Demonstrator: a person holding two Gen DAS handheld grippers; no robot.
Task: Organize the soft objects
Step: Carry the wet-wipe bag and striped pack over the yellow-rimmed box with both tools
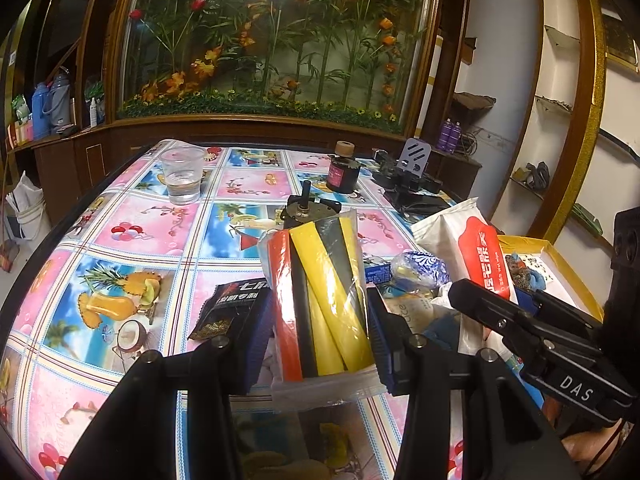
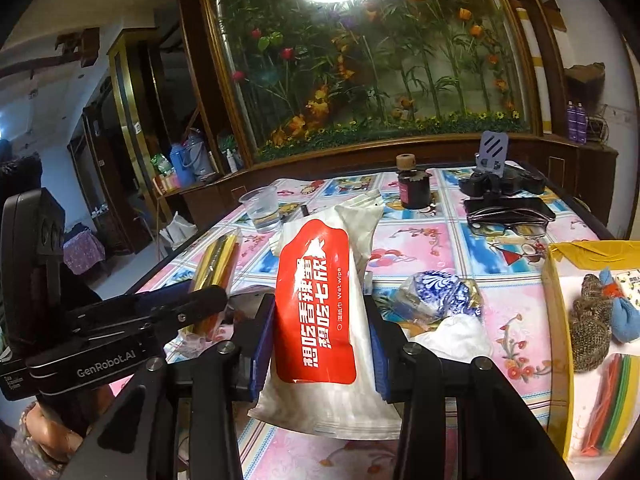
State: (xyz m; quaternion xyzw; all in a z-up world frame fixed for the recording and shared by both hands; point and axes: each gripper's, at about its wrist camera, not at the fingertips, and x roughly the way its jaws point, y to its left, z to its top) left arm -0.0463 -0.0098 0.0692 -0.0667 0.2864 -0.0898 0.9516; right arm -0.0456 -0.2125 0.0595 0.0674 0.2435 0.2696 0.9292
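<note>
While both grippers were loaded at once, the work stood midway through a carry rather than a pick. The left gripper (image 1: pixel 320 320) had its blue pads pressed against the sides of a clear zip bag of red, yellow and black strips (image 1: pixel 320 300), lifted clear of the patterned tablecloth (image 1: pixel 120 220). The right gripper (image 2: pixel 320 328) was clamped on a white wet-wipe pack (image 2: pixel 320 300) with a red label, which stood up between its pads, also off the table. Just beside them, a blue-and-white wrapped bundle (image 2: pixel 436 288) and a white crumpled piece (image 2: pixel 456 336) lay loose on the cloth, so sorting looked unfinished. At the right edge sat a yellow-rimmed box (image 2: pixel 556 320) already holding a knitted toy (image 2: pixel 590 332), a blue soft piece (image 2: pixel 626 320) and coloured sheets (image 2: pixel 612 400); that was most likely the destination. The next move probably called for swinging one held item over the box rim, lowering it onto a free spot, and only then parting the pads, one hand at a time so the grippers would not collide.
</note>
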